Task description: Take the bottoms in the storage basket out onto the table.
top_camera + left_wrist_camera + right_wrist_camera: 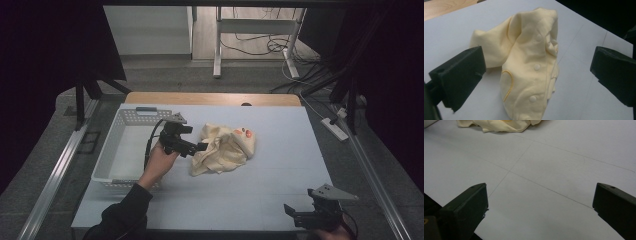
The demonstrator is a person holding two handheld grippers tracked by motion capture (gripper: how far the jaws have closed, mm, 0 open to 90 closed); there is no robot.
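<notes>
— One crumpled garment [223,148] is what we have to deal with: pale yellow, with snap buttons and a little orange print at its far right corner. It lies bunched up near the middle of the desk [260,195], just right of the white basket [131,119].

— And our left gripper [201,147]?

— We have it at the garment's left edge, jaws spread wide. In the left gripper view the cloth [529,67] rises as a soft ridge between the two black jaws, with neither one pressing it yet. We judge that we came in low and from the basket side so that a close would catch a fold of the fabric instead of skating over the top.

— Is it touching?

— From above the jaw tips look to be right at the cloth; whether they brush it we cannot tell.

— Why is the basket there?

— It stands open at the left, beside the hand [159,161] holding the gripper. We take it as the likely place for the garment, which would make the lift a short carry to the left.

— What about our right gripper [294,214]?

— It is well apart, at the near right corner of the desk, jaws also spread, with nothing between them. In the right gripper view bare desk lies ahead and the garment's edge [499,125] sits far off at the top. We judge it is parked out of the way.
</notes>
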